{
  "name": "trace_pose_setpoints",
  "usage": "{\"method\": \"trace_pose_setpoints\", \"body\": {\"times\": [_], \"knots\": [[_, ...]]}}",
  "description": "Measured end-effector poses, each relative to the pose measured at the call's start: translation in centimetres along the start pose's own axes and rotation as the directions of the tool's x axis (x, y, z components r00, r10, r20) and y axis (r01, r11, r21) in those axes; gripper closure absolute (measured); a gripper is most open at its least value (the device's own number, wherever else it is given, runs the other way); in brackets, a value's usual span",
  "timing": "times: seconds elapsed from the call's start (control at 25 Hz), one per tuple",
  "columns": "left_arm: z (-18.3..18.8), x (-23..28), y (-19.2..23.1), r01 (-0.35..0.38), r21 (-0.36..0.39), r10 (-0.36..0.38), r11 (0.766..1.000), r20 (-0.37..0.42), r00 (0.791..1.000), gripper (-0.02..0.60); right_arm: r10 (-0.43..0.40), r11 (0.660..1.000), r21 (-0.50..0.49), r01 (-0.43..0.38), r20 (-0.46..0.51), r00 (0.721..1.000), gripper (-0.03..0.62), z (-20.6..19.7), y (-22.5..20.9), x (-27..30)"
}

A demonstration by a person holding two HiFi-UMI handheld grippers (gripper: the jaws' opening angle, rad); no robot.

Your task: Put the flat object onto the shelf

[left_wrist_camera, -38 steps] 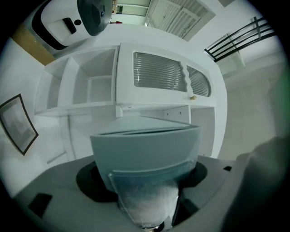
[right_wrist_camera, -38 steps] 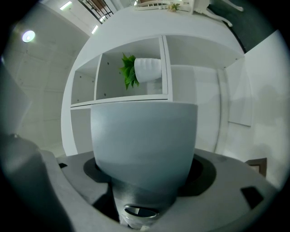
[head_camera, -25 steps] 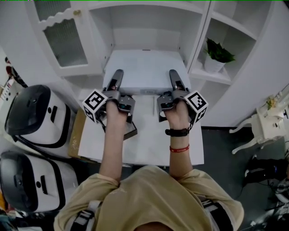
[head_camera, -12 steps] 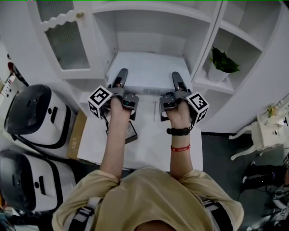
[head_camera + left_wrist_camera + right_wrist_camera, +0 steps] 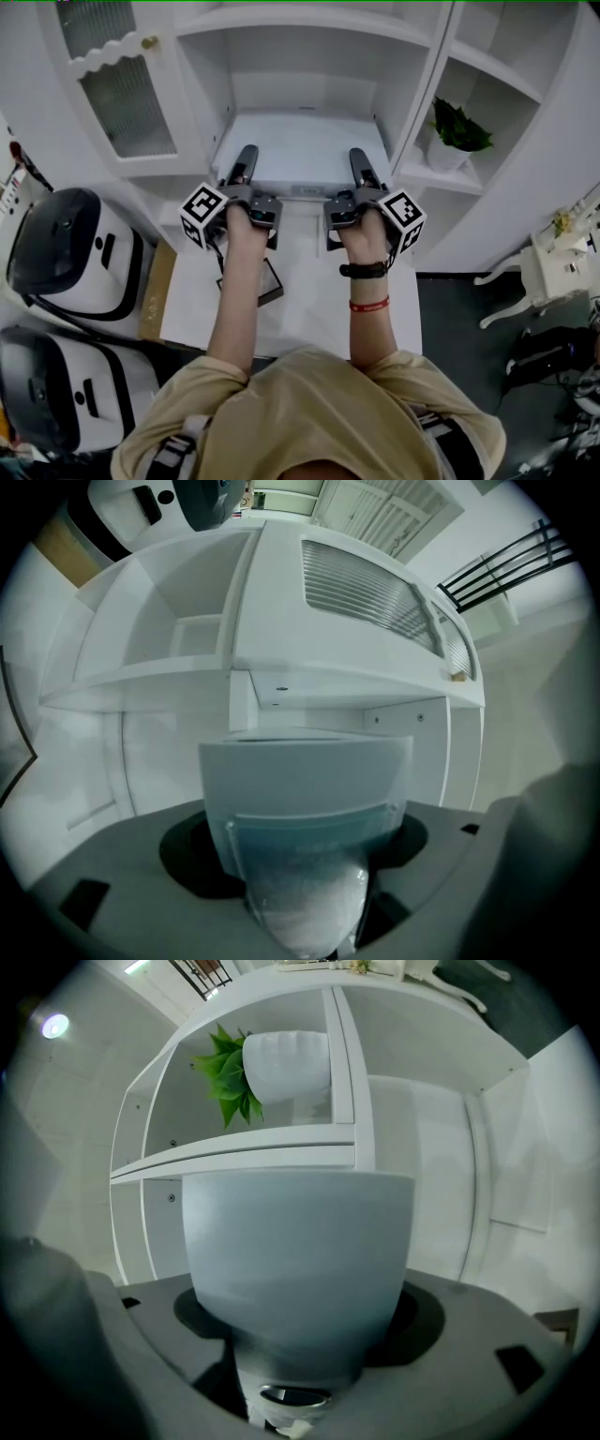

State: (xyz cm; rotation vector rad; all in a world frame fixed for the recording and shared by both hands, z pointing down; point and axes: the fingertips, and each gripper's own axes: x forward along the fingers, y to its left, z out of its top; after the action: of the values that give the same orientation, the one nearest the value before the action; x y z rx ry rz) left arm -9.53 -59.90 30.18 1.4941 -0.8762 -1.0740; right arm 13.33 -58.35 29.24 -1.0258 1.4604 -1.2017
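The flat object (image 5: pixel 300 150) is a wide white box, held level at its near edge in front of the white cabinet's open middle compartment (image 5: pixel 300 84). Its far part lies inside that opening. My left gripper (image 5: pixel 247 155) grips the box's left side, with the upper jaw lying on top. My right gripper (image 5: pixel 357 157) does the same on the right side. The lower jaws are hidden beneath the box. In both gripper views a broad pale jaw fills the middle, with cabinet shelves behind it.
A potted plant (image 5: pixel 455 131) stands in the right-hand shelf bay (image 5: pixel 253 1068). A glass-panelled door (image 5: pixel 122 94) lies to the left. Under my arms is a white table (image 5: pixel 309 300) with a small dark item (image 5: pixel 269 281). Two white-and-black machines (image 5: pixel 66 253) stand on the left.
Both grippers have carried the white box a little forward, toward the cabinet opening. More of the dark item on the table now shows behind the left hand.
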Motion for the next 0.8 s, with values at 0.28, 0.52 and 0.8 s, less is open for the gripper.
{"method": "trace_pose_setpoints", "body": {"times": [0.28, 0.52, 0.8], "knots": [[0.1, 1.1, 0.2, 0.009, 0.0, -0.009, 1.0, 0.001, 1.0, 0.241, -0.016, 1.0, 0.001, 0.016, 0.025, 1.0, 0.237, 0.4, -0.4, 0.5], [-0.5, 0.8, -0.6, 0.062, 0.119, -0.058, 0.991, -0.04, 0.998, 0.192, 0.062, 0.998, -0.019, -0.062, 0.016, 0.998, 0.193, 0.1, 0.3, 0.2], [-1.8, -0.7, -1.4, 0.107, 0.231, -0.087, 0.967, -0.098, 0.991, 0.15, 0.108, 0.993, -0.057, -0.108, 0.003, 0.994, 0.128, -0.2, 0.7, -1.7]]}}
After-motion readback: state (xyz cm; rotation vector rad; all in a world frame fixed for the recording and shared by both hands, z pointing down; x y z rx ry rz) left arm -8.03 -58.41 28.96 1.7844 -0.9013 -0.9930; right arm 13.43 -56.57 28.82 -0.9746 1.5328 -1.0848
